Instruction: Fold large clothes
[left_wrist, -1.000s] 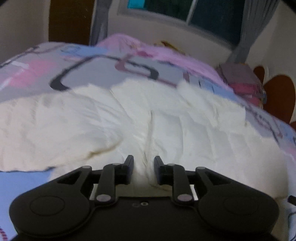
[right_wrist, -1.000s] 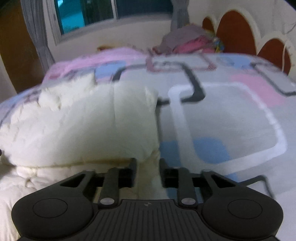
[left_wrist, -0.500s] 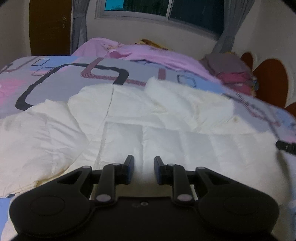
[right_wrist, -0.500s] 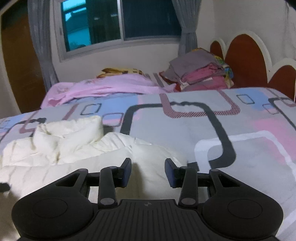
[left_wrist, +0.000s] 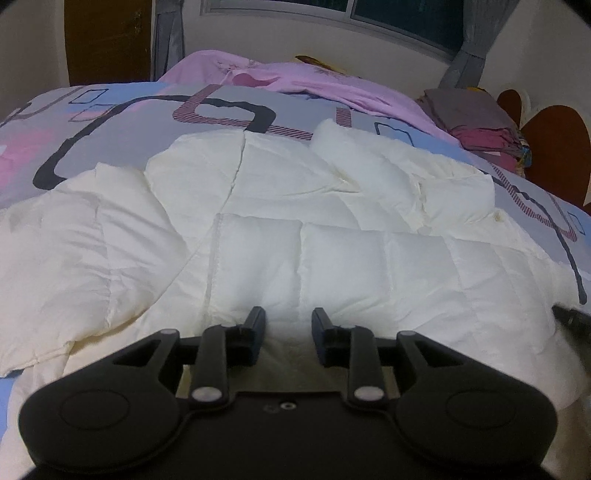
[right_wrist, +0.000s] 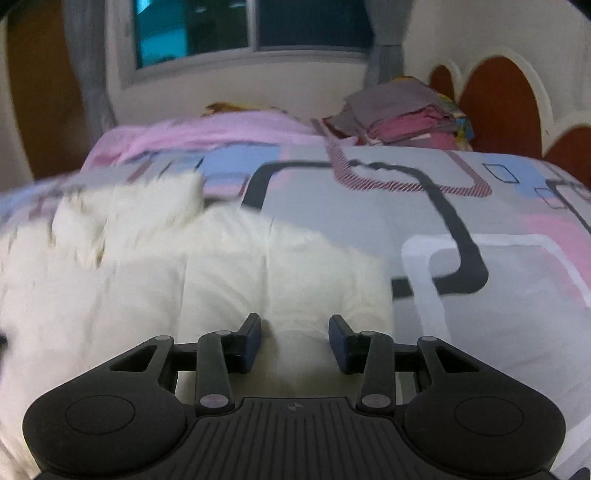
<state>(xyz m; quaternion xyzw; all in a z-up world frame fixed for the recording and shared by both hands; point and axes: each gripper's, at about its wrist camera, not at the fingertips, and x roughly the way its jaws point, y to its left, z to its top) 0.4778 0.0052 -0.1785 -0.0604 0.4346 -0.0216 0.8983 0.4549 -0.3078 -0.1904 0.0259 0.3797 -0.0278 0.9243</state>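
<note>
released the white quilted jacket (left_wrist: 332, 236) onto the bed (right_wrist: 498, 206), left gripper (left_wrist: 288, 318) and right gripper (right_wrist: 294, 325) both spread and empty, fold laid

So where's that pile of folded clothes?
The pile of folded clothes sits at the far end of the bed, right of the pink blanket and beside the headboard; in the left wrist view it's upper right.

My bed (left_wrist: 122, 122) wore a grey, pink and blue patterned cover. On it lay the cream quilted jacket (left_wrist: 295, 229); beyond the jacket, a pink blanket (left_wrist: 314, 79) and a stack of folded clothes (right_wrist: 402, 114).
</note>
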